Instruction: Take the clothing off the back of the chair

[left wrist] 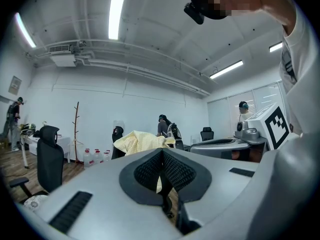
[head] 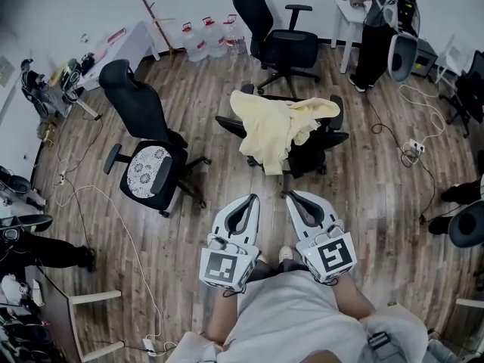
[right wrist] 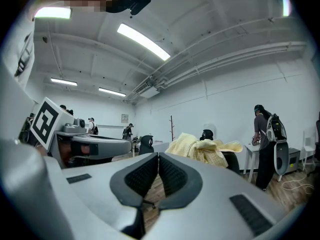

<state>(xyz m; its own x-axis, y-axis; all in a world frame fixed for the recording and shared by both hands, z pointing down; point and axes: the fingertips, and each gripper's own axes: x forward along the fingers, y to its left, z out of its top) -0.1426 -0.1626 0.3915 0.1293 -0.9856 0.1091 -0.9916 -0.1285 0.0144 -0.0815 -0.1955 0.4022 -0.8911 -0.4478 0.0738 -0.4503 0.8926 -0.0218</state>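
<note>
White left gripper (head: 249, 199) and right gripper (head: 292, 196), closed, aim at yellow clothing (head: 272, 131).

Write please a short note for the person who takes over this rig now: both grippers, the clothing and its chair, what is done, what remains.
Left hand-held gripper: jaws shut, nothing between them.
Right hand-held gripper: jaws shut, nothing between them.
Both point toward the chair and are well apart from it.
The pale yellow cloth garment hangs draped over the back of the black swivel office chair, straight ahead.
Done: nothing; the garment is untouched.
Left: step closer, open the jaws, grip the garment, lift it off the backrest.
</note>
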